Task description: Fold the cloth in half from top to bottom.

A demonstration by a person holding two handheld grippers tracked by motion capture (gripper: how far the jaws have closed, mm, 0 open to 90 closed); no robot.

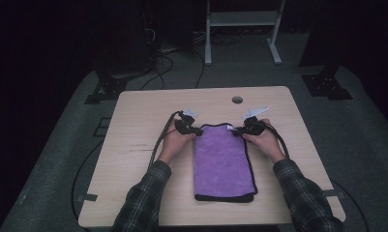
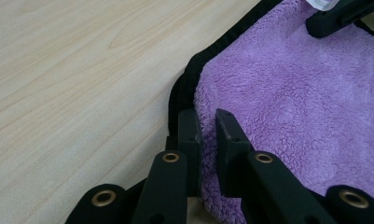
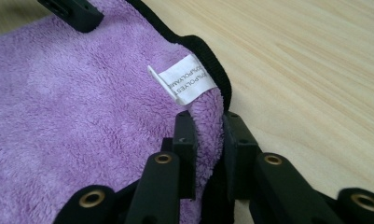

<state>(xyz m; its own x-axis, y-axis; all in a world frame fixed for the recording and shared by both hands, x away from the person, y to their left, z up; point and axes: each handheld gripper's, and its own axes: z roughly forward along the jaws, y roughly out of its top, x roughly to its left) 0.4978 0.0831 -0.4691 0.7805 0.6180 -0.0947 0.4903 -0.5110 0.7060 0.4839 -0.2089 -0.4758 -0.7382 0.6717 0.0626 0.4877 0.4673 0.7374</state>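
A: Where does the purple microfibre towel lie?

B: On the light wooden table, folded into a long strip that runs away from the person, black-trimmed, with its near end toward the table's front edge and its far end between the two hands

A: And the grippers?

B: The left gripper pinches the far left corner, its jaws drawn close with a ridge of purple pile and black hem between them. The right gripper does the same at the far right corner, just below the white care label, with the towel's edge bunched up in the narrow gap

A: So how far along is the folding?

B: By the look of it, the cloth is already doubled lengthwise, since it is narrow and thick at the near end. Both far corners are gripped, but the fabric lies flat. What seems left is lifting that far edge and bringing it toward the near end, then letting go
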